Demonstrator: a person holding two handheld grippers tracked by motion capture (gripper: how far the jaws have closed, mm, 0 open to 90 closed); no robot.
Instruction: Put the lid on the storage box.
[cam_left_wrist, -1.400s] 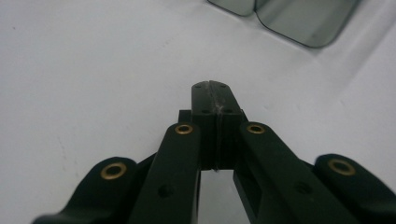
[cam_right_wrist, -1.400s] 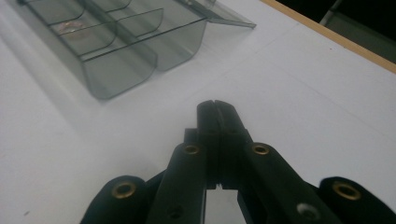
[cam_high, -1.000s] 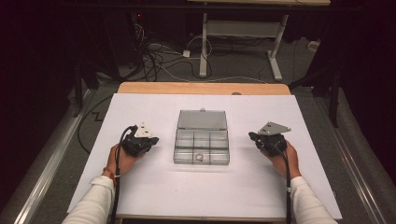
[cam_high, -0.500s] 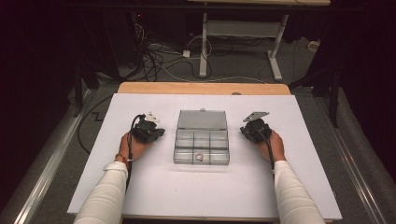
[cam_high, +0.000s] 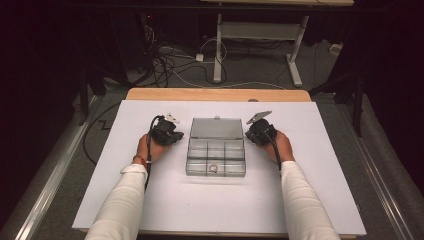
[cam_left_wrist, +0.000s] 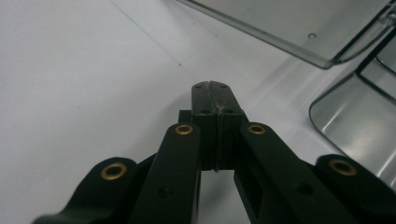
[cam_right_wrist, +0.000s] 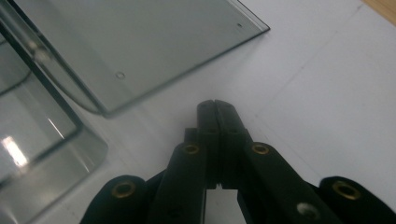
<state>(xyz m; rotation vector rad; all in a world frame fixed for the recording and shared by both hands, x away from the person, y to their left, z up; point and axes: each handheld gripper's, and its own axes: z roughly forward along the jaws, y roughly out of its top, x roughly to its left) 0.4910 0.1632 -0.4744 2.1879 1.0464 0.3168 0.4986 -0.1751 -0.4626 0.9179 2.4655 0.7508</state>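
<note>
A clear plastic compartment box (cam_high: 216, 156) lies open mid-table, its lid (cam_high: 216, 128) flat behind it. One front compartment holds a small ring (cam_high: 213, 169). My left gripper (cam_high: 176, 135) rests just left of the box's back corner, jaws shut on nothing. In the left gripper view its tips (cam_left_wrist: 212, 87) hover over white paper, with the lid (cam_left_wrist: 299, 23) and a box corner (cam_left_wrist: 359, 116) to the right. My right gripper (cam_high: 248, 135) sits just right of the box, also shut and empty. The right gripper view has its tips (cam_right_wrist: 215, 105) beside the lid (cam_right_wrist: 135, 42).
White paper (cam_high: 220, 205) covers the table, with a strip of wooden edge (cam_high: 215, 94) at the back. Beyond the table lie floor cables (cam_high: 165, 55) and a desk frame (cam_high: 255, 35). Broad bare paper lies in front of the box and on both sides.
Both hands have moved forward and inward, from the outer sides of the table to positions close against the box's left and right sides.
</note>
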